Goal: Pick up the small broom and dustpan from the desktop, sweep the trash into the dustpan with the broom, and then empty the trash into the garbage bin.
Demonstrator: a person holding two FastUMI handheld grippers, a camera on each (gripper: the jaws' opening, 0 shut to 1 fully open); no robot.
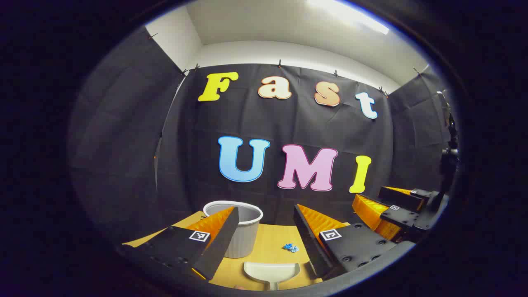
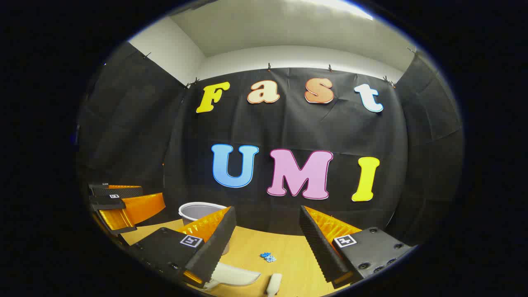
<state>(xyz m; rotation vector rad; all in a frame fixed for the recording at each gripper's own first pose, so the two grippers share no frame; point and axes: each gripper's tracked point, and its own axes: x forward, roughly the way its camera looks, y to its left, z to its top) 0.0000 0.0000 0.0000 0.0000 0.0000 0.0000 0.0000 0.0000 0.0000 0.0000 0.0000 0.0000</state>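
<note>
A white dustpan [image 1: 270, 270] lies on the wooden desktop [image 1: 268, 243] just below and between my left gripper's [image 1: 266, 210] open, empty fingers. A small blue scrap of trash [image 1: 291, 247] sits beyond the pan. The white garbage bin [image 1: 247, 231] stands at the back left, partly hidden by the left finger. In the right gripper view the dustpan [image 2: 235, 274] lies low beside the left finger, with the trash [image 2: 268, 257] ahead. A small white rounded piece [image 2: 274, 284], maybe the broom, lies at the bottom edge. My right gripper [image 2: 267, 210] is open, holding nothing.
The bin [image 2: 198, 210] stands near the booth's back wall. The right gripper [image 1: 396, 208] hovers to the right in the left gripper view, and the left gripper [image 2: 123, 206] hovers to the left in the right gripper view. Black cloth closes the booth on three sides.
</note>
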